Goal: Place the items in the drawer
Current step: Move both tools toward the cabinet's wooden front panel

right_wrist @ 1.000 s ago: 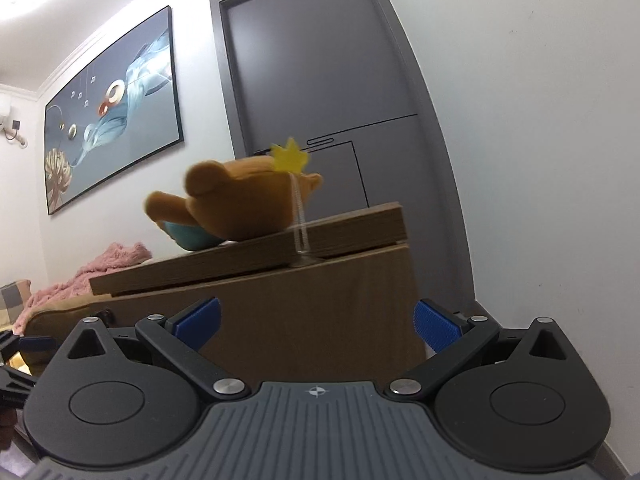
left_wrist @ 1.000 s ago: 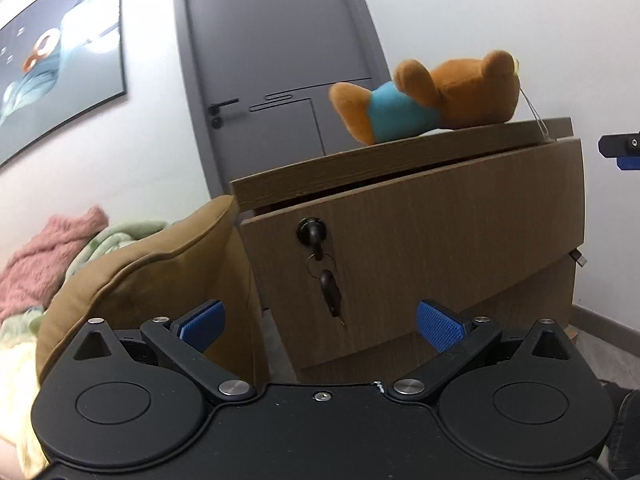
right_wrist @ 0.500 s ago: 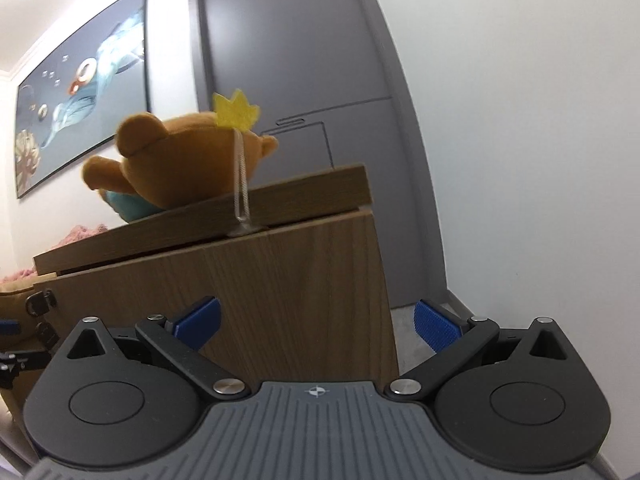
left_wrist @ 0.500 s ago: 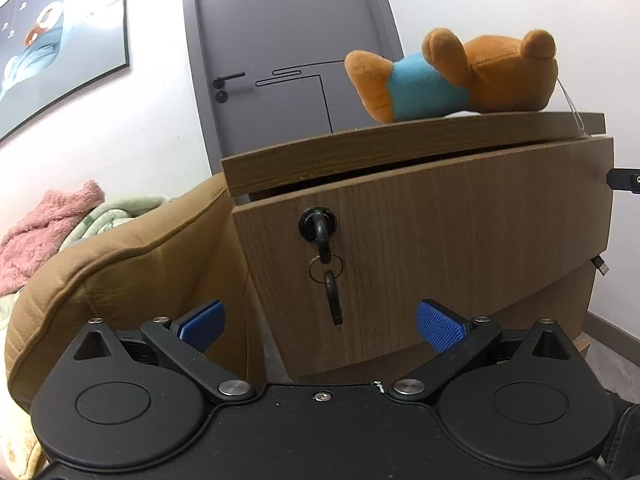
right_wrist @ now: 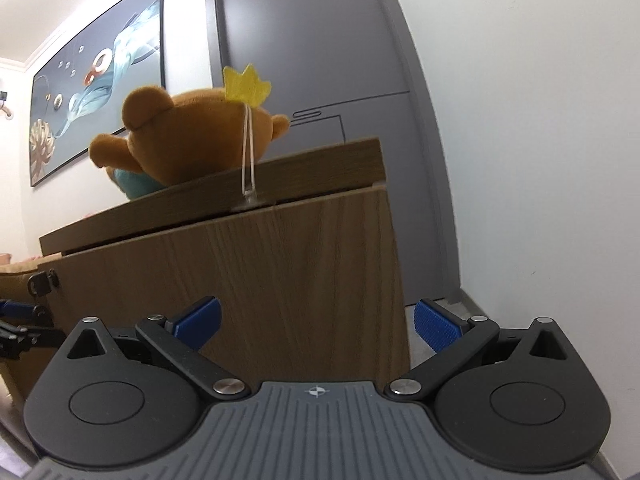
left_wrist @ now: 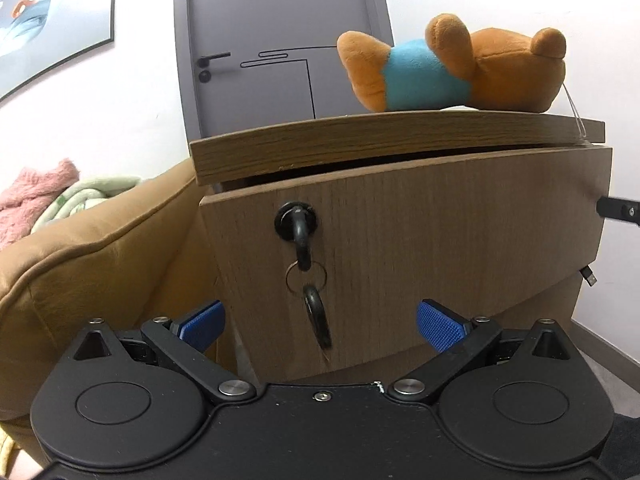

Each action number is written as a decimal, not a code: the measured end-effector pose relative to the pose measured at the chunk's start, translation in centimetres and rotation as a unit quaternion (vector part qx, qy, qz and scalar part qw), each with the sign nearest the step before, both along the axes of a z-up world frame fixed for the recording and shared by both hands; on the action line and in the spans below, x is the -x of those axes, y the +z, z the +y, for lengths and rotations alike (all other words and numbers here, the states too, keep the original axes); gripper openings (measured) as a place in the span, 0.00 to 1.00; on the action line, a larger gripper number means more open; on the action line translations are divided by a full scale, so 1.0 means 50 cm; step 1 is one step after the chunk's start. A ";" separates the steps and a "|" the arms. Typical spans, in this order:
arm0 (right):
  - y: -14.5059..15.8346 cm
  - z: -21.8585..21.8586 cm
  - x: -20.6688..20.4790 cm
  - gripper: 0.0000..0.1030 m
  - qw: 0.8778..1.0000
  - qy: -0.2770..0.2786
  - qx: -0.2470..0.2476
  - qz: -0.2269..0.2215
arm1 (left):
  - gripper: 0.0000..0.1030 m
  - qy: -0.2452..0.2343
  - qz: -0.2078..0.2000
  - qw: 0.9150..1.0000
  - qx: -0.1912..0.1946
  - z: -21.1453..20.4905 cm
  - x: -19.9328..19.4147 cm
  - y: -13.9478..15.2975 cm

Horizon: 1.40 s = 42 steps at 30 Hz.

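Note:
A brown plush bear (left_wrist: 460,74) in a blue shirt lies on top of a wooden cabinet (left_wrist: 400,136). Its yellow crown tag (right_wrist: 246,84) shows in the right wrist view, above the bear's head (right_wrist: 192,136). The drawer front (left_wrist: 440,248) below the top stands slightly ajar, with a key (left_wrist: 300,236) in its lock and a second key hanging from the ring. My left gripper (left_wrist: 320,328) is open, close in front of the drawer and just below the keys. My right gripper (right_wrist: 316,328) is open at the cabinet's right corner (right_wrist: 384,272), holding nothing.
A tan leather cushion (left_wrist: 100,264) presses against the cabinet's left side, with pink and green blankets (left_wrist: 48,200) behind it. A grey door (left_wrist: 280,40) and a white wall stand behind. A framed picture (right_wrist: 100,92) hangs on the left. Floor runs along the right wall (right_wrist: 540,160).
Both grippers have moved closer to the cabinet. The left one has centred on the lock and keys. The right one has swung toward the cabinet's right corner. Both stayed open.

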State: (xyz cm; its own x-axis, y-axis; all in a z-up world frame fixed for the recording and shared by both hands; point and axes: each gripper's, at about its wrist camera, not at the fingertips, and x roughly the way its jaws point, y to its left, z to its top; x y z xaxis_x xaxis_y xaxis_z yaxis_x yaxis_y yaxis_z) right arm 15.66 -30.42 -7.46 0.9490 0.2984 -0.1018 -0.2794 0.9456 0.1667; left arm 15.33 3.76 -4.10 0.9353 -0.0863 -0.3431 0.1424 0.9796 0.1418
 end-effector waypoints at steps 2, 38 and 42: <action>-0.001 0.001 0.004 1.00 1.000 0.006 0.007 -0.006 | 0.99 -0.002 0.000 1.000 0.002 0.000 -0.003 0.001; 0.021 0.048 0.022 1.00 0.999 0.016 -0.018 -0.031 | 0.99 0.017 -0.015 0.999 0.027 0.015 0.009 0.023; 0.021 0.040 0.015 1.00 0.999 0.005 -0.014 -0.033 | 0.99 0.022 -0.018 0.999 0.029 0.013 0.011 0.024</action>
